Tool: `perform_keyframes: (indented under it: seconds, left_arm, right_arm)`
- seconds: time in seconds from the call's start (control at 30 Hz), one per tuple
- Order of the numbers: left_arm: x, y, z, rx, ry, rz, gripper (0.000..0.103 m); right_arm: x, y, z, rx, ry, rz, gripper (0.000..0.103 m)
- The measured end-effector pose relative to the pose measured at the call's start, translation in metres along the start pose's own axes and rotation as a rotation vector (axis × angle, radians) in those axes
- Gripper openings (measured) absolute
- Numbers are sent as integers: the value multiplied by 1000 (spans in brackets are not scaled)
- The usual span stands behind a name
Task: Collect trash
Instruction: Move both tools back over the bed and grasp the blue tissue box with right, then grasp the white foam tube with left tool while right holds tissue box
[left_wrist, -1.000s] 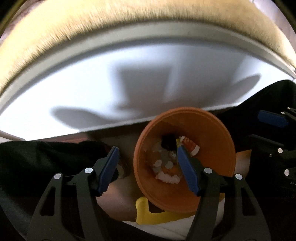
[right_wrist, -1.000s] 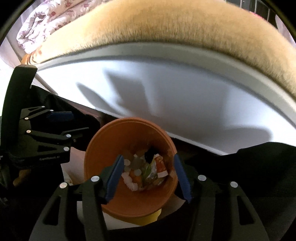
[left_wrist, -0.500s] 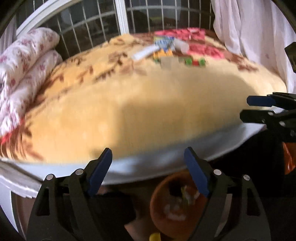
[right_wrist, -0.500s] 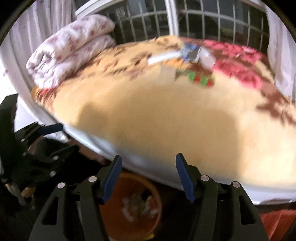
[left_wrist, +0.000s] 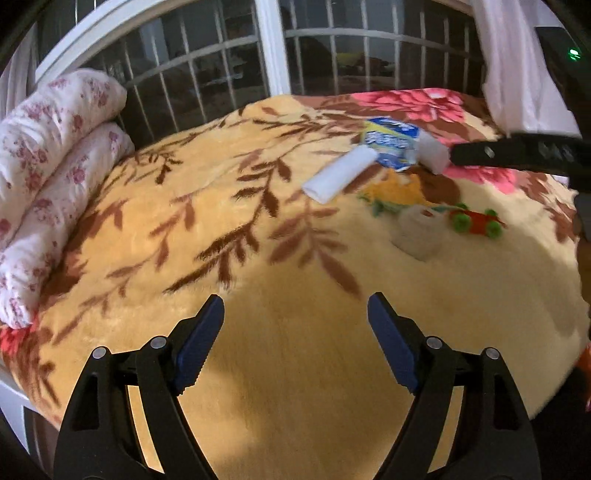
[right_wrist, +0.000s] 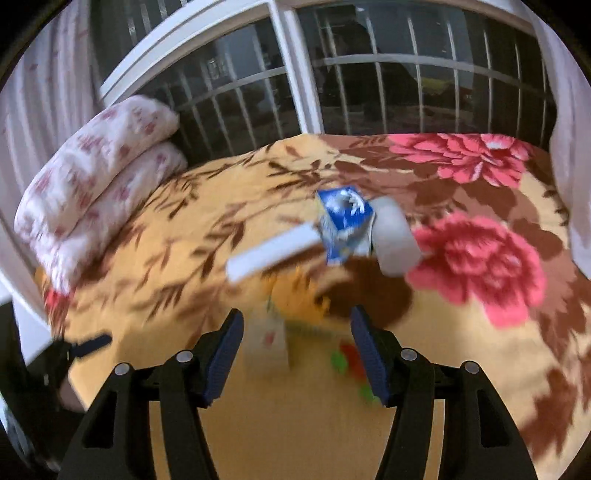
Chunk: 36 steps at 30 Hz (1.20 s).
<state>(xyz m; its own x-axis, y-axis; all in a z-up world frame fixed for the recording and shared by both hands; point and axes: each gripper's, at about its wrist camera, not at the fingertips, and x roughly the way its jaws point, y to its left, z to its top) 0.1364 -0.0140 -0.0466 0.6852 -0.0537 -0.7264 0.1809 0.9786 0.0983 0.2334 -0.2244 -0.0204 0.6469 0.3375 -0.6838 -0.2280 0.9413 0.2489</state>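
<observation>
On the floral blanket several scraps remain uncollected; my left gripper and right gripper are spread, empty.

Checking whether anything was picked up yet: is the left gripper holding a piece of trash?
No. The left gripper has its jaws spread wide with only bare blanket between them.
</observation>
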Motion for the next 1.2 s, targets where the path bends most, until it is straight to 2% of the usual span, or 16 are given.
perform_keyframes:
  seconds: [0.2,0.33,0.43,0.47,0.53,0.57,0.77,0.93,1.03,1.2]
  left_arm:
    - [29,10,3,-32,35,0,78]
    - [35,12,3,-38,40,-33,78]
    - [36,12,3,-40,37,-44,78]
    - [37,12,3,-42,37,-47,78]
    - [38,13,2,-45,37,-51,78]
    - [38,13,2,-46,38,-52,78]
    - [37,11,13,-23,59,-64,78]
    - [41,2,52,72,29,-81,78]
    - [60,-9,81,141,8,-49,78]
    - [111,-29,112,231,60,-63,78]
  right_arm:
    - [62,-28,29,136,37,4,60]
    - [88,-44,44,232,45,51,59]
    - [101,-50,55,292,50,100,41]
    - [103,-50,58,301,52,109,21]
    - [104,-50,61,321,36,115,17]
    - [102,-49,61,323,26,114,11]
    - [49,-36,50,237,-86,114,10]
    - [-19,-35,26,183,-167,150,10]
    - [-50,-37,8,170,-207,142,10]
    - [-89,-47,-25,170,-250,114,10]
